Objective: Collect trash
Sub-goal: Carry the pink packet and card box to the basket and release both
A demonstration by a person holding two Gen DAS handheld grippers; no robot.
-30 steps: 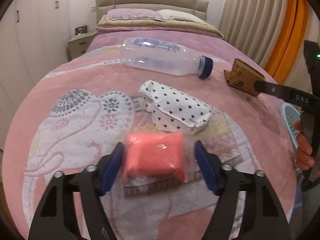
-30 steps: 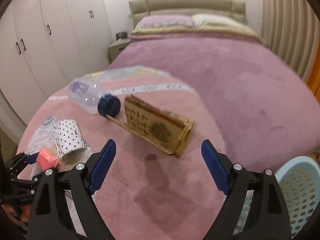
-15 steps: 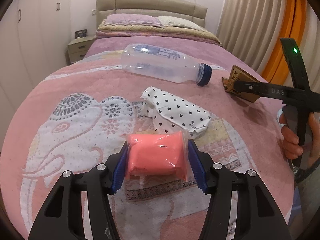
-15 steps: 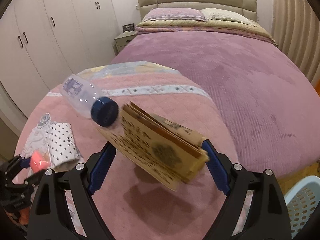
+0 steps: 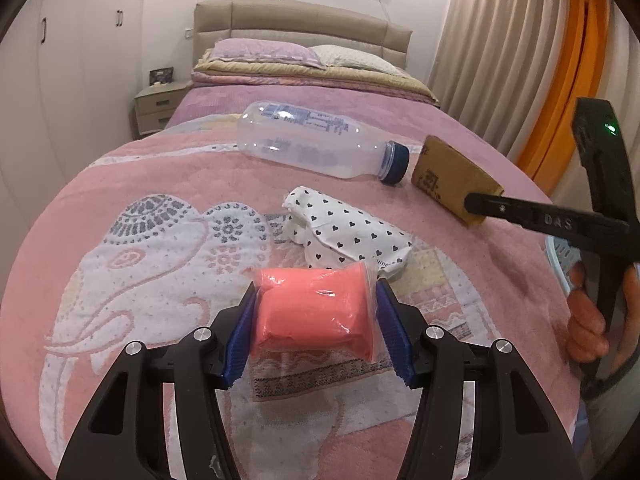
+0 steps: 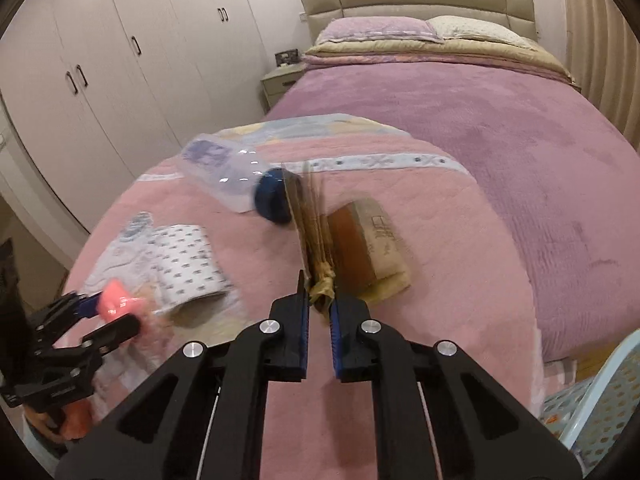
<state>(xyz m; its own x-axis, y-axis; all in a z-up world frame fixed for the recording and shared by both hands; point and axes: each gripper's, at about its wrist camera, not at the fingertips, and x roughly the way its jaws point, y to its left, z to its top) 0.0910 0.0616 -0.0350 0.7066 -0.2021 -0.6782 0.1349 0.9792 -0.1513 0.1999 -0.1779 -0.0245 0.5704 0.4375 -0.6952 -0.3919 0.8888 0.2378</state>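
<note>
My left gripper (image 5: 316, 318) is shut on a pink plastic-wrapped packet (image 5: 314, 312), just above the pink elephant blanket (image 5: 152, 248). A white heart-print wrapper (image 5: 348, 232) lies right behind it. A clear plastic bottle (image 5: 316, 144) with a blue cap lies farther back. My right gripper (image 6: 319, 314) is shut on the near edge of a brown cardboard box (image 6: 360, 244), tilted on the bed beside the bottle cap (image 6: 272, 200). The box (image 5: 452, 178) also shows in the left wrist view, at the right.
A light blue perforated basket (image 6: 592, 396) stands off the bed's right corner. The bed (image 6: 500, 120) stretches back to pillows and a headboard. White wardrobes (image 6: 100, 60) and a nightstand (image 5: 156, 112) stand on the left, curtains (image 5: 500, 60) on the right.
My left gripper closed on the pink packet and lifted it slightly. My right gripper moved in on the cardboard box, closed on its edge and tipped it up.
</note>
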